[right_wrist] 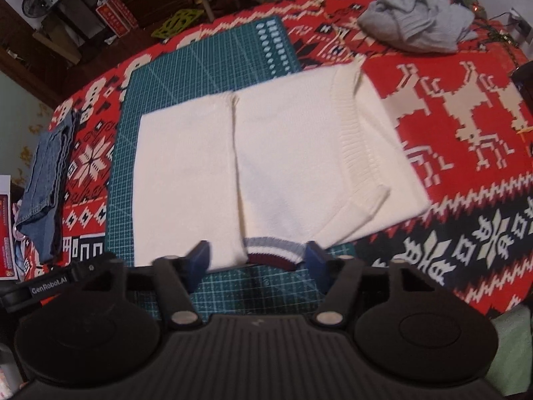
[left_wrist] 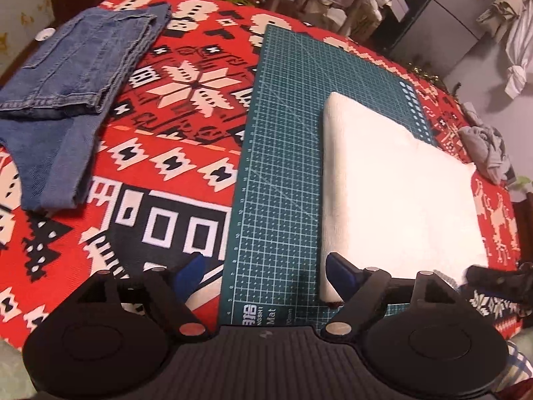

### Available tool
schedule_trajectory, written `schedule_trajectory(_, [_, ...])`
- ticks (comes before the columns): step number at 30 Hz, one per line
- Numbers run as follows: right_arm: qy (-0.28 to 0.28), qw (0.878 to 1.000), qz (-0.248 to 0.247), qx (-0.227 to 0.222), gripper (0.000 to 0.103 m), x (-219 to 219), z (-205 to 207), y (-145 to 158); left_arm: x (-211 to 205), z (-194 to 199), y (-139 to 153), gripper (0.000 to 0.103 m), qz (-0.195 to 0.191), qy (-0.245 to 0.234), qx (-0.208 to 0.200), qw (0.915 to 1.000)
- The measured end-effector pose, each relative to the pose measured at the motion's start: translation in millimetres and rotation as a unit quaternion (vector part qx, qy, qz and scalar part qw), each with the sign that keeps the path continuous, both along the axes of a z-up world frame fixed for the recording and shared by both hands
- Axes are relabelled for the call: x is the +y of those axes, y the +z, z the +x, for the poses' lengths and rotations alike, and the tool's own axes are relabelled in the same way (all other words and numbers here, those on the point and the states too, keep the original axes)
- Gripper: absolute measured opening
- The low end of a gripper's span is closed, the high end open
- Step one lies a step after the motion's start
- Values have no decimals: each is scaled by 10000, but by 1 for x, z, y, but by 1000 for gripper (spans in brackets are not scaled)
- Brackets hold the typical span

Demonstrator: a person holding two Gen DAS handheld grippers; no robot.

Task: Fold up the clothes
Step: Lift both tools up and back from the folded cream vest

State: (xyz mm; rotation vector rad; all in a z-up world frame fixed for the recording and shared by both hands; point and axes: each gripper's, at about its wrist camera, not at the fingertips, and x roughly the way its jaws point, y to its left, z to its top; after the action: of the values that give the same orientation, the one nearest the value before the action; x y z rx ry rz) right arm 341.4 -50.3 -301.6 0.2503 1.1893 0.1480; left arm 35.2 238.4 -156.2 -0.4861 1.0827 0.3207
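A white knit sweater [right_wrist: 283, 153] lies folded flat on the green cutting mat [right_wrist: 206, 66], its ribbed hem running across the right part. Its striped grey and maroon cuff [right_wrist: 273, 256] sits at the near edge, between the blue fingertips of my right gripper [right_wrist: 257, 255], which is open and not closed on it. In the left wrist view the same sweater [left_wrist: 399, 193] fills the right half of the mat [left_wrist: 283, 166]. My left gripper [left_wrist: 265, 268] is open over bare mat, with its right finger [left_wrist: 336, 266] at the sweater's near left corner.
Folded blue jeans [left_wrist: 66, 83] lie on the red patterned tablecloth [left_wrist: 186, 100] to the left, and show as jeans [right_wrist: 46, 173] at the right wrist view's left edge. A crumpled grey garment [right_wrist: 416, 16] sits at the far right. Furniture and boxes surround the table.
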Motion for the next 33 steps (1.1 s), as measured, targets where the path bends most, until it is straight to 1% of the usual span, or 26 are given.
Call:
schedule_trajectory(1, [-7,9999,-39,-95,90,-2,-1,4,-1,-1,0,79,41,44,8,10000])
schedule_trajectory(4, [77,9995,-150,-270,103,-7,-3,12,-2,-2,-1,79,62,71,-36,9999])
schedule_trajectory(6, [94,9991,-228,-349,102,-10,-6,16,-3,-2,-1,79,38,42,-73,10000])
schedule_trajectory(9, [69,9984,-355,-427,102,-15,-8,18,-6,-3,-3,80,31,-17,43,10000])
schedule_trajectory(10, [48,9981,-408,-462,102,-17,-9,19,-8,-3,-3,81,56,-42,132,9999])
schedule_trajectory(12, [4,9967,-543,-606,102,-22,-10,21,-12,-3,-3,84,180,-123,234,9995])
schedule_trajectory(16, [-52,9920,-877,-907,102,-34,-12,26,-22,-6,0,84,479,-297,143,9983])
schedule_trajectory(18, [55,9929,-819,-861,103,-42,-11,25,-24,-8,1,84,610,-255,136,9977])
schedule_trajectory(20, [50,9942,-681,-829,102,-50,-11,27,-22,-8,1,84,638,-173,152,9977])
schedule_trajectory(22, [-129,9939,-555,-943,102,-59,-12,32,-19,-10,0,84,605,-44,108,9981])
schedule_trajectory(25, [-308,9923,-450,-1112,103,-71,-9,39,-13,-13,0,85,489,129,-130,9986])
schedule_trajectory(29, [-367,9945,-387,-896,103,-84,3,30,-5,-13,-1,85,275,320,-424,9982])
schedule_trajectory(31, [-445,9942,-240,-948,103,-89,5,26,-1,-13,-2,84,193,384,-580,9974])
schedule_trajectory(33, [-535,9934,-89,-1014,103,-93,7,22,0,-11,-3,84,238,432,-651,9967])
